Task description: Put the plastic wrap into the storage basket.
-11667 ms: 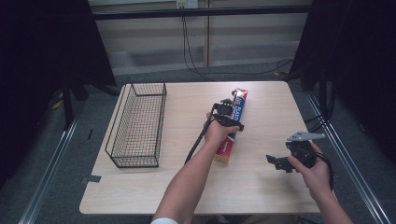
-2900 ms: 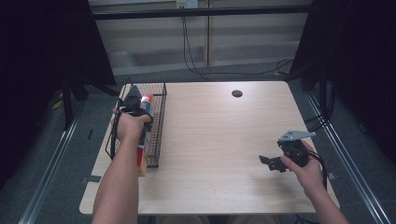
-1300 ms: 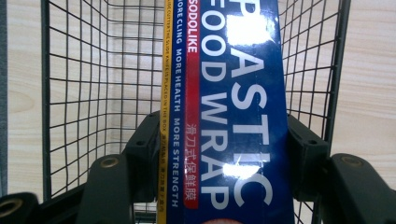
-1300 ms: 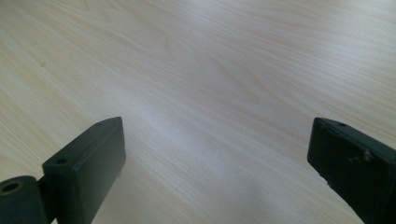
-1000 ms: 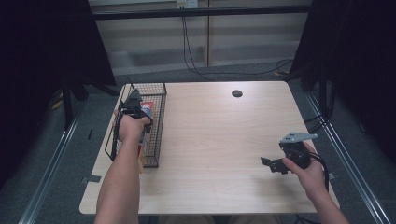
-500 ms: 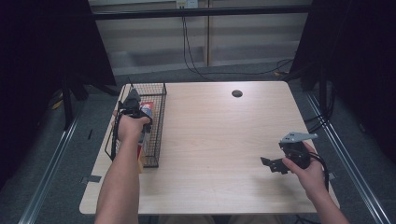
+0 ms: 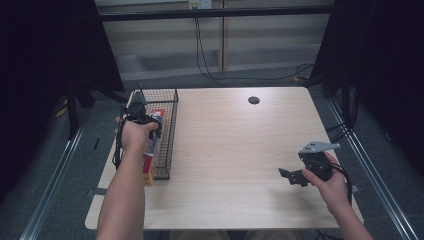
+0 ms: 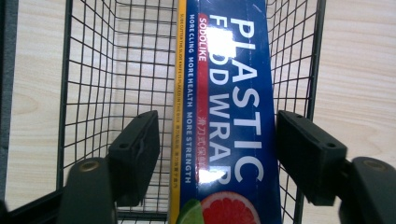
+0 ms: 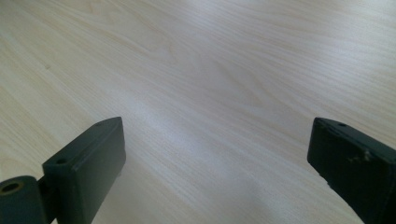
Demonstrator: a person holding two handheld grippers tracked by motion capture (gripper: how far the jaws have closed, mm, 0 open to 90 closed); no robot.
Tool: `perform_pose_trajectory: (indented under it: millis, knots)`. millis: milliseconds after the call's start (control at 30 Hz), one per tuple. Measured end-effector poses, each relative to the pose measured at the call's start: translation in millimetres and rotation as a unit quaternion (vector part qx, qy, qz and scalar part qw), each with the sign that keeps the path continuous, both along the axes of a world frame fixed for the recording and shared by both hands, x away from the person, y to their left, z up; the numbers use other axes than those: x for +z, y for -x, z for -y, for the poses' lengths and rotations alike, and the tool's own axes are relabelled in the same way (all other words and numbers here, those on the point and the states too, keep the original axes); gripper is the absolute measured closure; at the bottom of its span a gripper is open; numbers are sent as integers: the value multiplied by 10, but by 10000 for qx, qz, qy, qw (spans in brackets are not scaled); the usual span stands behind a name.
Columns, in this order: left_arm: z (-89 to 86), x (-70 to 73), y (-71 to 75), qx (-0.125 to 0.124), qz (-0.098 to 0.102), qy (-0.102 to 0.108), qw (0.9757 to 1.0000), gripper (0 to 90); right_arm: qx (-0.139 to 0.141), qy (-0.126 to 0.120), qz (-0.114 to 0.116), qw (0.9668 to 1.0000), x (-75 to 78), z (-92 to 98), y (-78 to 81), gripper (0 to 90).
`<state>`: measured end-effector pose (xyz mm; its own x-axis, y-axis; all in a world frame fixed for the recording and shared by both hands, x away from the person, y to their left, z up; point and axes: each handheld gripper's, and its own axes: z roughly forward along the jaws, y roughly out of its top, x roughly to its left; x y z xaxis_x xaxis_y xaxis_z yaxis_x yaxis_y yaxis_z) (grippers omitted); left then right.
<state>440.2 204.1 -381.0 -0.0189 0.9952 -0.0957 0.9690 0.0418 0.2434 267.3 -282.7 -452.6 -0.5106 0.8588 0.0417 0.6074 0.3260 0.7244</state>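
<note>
**Wrap box lengthwise between the spread left claw, inside the basket**

Far left: black wire mesh basket (image 7: 167,131) at the left edge of the pale wooden table (image 7: 240,165), directly under and around the left claw (image 7: 150,131). Between that claw's jaws: long blue cardboard box of plastic food wrap (image 8: 224,116), yellow strip down one edge, grapefruit picture at the near end. Long axis straight ahead of the claw, away from the hand, in line with the basket's length; near end closest to the hand, far end deeper in the basket. Jaws just opened, now spread, a visible gap on each side of the box, pads off the cardboard. Box apparently let go and lying in the basket, against the mesh wall on the claw's right side; whether flat on the bottom or tilted, hard to tell.

Judged next: straight pull back along the box's axis or a lift clear, no sideways swing, given wire walls near both jaws.

Far right: right claw (image 7: 292,176) well apart from the basket, low over bare table, jaws spread wide, nothing between them. Left hand by far the nearer to the box.
</note>
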Motion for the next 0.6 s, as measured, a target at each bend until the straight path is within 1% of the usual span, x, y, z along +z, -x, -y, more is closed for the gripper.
perform_pose_trajectory:
  millis: [67, 133, 167, 233, 367, 467, 500, 567, 600]
  knots:
    - [-10, 22, 11, 12, -3, 72, 10000, 295, 1, 2, 3, 10000, 3, -6, 2, 42]
    - [-13, 48, 17, 25, 38, 112, 9999, 277, 3, 6, 16, 10000, 6, -10, 4, 42]
    - [-22, 59, 18, -36, 48, 113, 9999, 275, 17, -4, 16, 10000, 7, -10, 3, 42]
    - [-19, 85, 23, 39, 93, 168, 9998, 268, 14, -5, 15, 10000, 8, -11, 4, 42]
    - [-14, 133, 30, 29, 130, 169, 9998, 259, 10, 0, 33, 10000, 12, -8, 7, 42]
    - [-8, 171, 36, -6, 162, 286, 9995, 250, 9, -9, 26, 10000, 20, -2, 11, 42]
    - [-5, 188, 38, -50, 154, 270, 9995, 249, 10, -11, 27, 10000, 21, -1, 11, 42]
    - [19, 218, 42, -47, 193, 273, 9994, 247, 11, -9, 26, 10000, 22, -1, 11, 42]
    - [24, 235, 42, -111, 202, 259, 9994, 246, 11, -8, 29, 10000, 22, -1, 10, 42]
